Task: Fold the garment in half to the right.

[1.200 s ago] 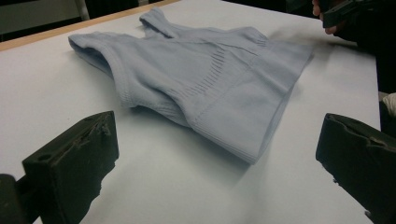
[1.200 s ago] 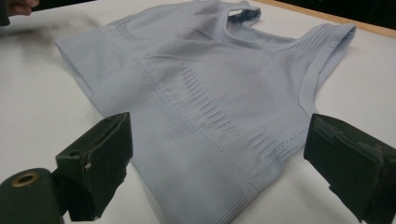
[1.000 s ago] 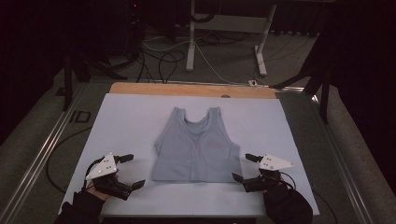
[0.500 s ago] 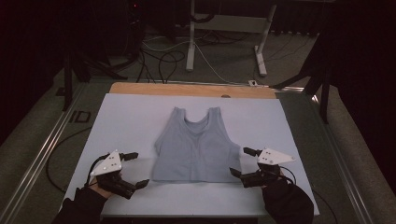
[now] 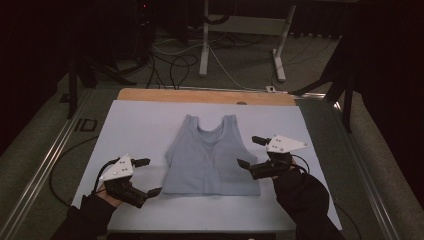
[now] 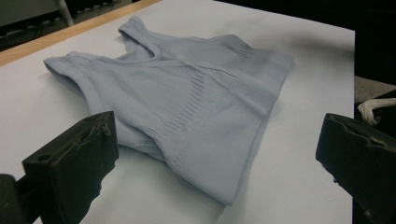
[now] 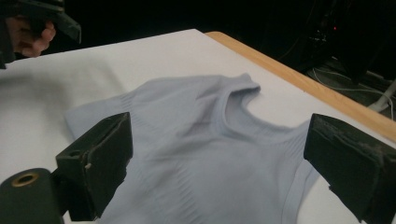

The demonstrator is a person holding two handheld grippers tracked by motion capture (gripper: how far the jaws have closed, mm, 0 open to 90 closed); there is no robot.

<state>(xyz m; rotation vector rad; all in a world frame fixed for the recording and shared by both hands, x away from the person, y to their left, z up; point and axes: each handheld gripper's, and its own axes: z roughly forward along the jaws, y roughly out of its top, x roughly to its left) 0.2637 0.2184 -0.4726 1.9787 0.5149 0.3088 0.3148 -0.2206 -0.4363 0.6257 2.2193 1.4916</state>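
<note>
**Top lies flat, both tongs open at its sides**

The top (image 5: pixel 210 157) lies spread on the white desk (image 5: pixel 140 125), near the middle, with its straps toward the far edge and its hem toward the person. It looks smooth, with no fold in it yet. The left tongs (image 5: pixel 145 176) sit just off the near left corner of the hem, jaws wide apart and holding nothing; in the left gripper view the top (image 6: pixel 187 102) lies between and beyond them. The right tongs (image 5: pixel 251 151) reach the right side of the top at about mid-height, jaws also spread and empty, framing the cloth (image 7: pixel 205 154) in the right gripper view. Judging from this, the work is at its start: neither side is gripped, and any lifting or folding remains to do.
</note>
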